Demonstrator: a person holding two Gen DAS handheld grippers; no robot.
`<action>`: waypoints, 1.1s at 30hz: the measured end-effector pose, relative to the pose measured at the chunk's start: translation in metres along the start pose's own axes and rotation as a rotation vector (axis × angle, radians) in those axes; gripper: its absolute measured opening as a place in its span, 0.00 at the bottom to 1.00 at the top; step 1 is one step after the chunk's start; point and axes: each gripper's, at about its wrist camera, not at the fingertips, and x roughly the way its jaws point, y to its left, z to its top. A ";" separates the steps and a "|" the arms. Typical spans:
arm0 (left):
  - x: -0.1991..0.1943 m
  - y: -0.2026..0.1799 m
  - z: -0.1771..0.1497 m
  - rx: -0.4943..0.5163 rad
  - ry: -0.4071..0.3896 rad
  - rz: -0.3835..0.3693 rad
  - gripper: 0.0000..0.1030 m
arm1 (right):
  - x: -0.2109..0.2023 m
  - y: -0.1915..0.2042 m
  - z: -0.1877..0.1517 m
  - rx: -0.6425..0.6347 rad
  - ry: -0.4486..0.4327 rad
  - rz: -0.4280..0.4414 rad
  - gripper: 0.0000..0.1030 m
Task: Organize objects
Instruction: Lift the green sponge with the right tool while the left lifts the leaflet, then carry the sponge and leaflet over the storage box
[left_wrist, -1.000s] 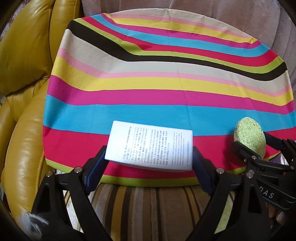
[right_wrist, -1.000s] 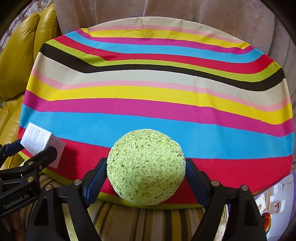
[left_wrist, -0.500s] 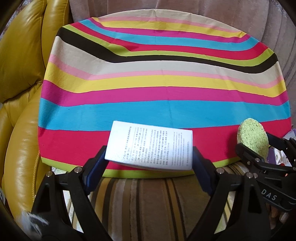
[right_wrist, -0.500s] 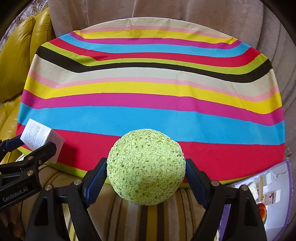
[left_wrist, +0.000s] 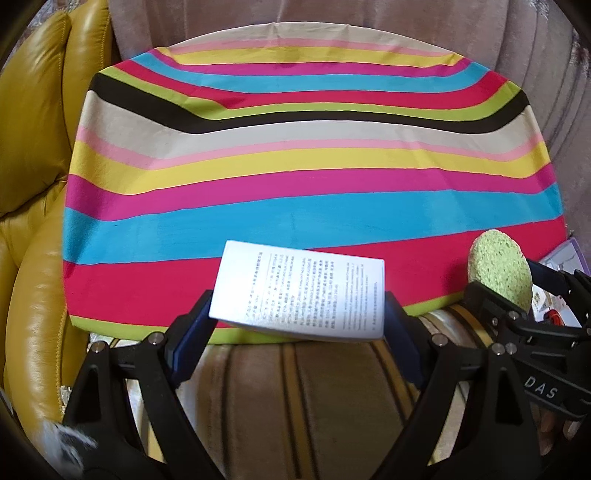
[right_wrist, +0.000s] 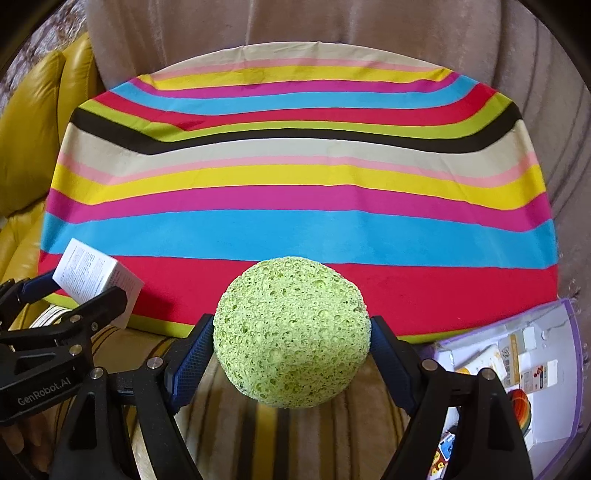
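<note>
Quick update from my end, going L to R. Yellow leather sofa (left_wrist: 33, 155) on the far left shows less of itself now than a sec ago. The striped cushion (left_wrist: 295, 177) has slid up and away in both views, so way more of the brown striped rug (left_wrist: 314, 398) shows under the grippers now, i.e. both hands have pulled back from it.

Left gripper (left_wrist: 298, 314): jaws wide, pads pressed on the two ends of the white box (left_wrist: 299, 291) w/ fine print on it. Grip looks the same as before, box sits the same between the pads, just hangs over the cushion's near edge and the rug instead of over the red stripe.

Right gripper (right_wrist: 291, 339): also spread wide, clamped on the round green sponge (right_wrist: 291, 332) from both sides, no change in the hold. Sponge is now over the rug, just off the cushion's front edge.

Far right, a purple-edged printed sheet (right_wrist: 517, 369) on the floor has come a lot further into the right wrist view. The two grippers are side by side, apart.
</note>
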 end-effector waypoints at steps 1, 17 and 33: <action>-0.001 -0.004 -0.001 0.006 0.001 -0.007 0.85 | -0.002 -0.003 -0.001 0.005 -0.004 0.000 0.80; -0.013 -0.044 -0.004 0.085 -0.013 -0.075 0.85 | -0.027 -0.051 -0.023 0.096 -0.015 -0.044 0.80; -0.026 -0.100 -0.012 0.196 -0.016 -0.179 0.85 | -0.056 -0.103 -0.053 0.191 -0.024 -0.147 0.80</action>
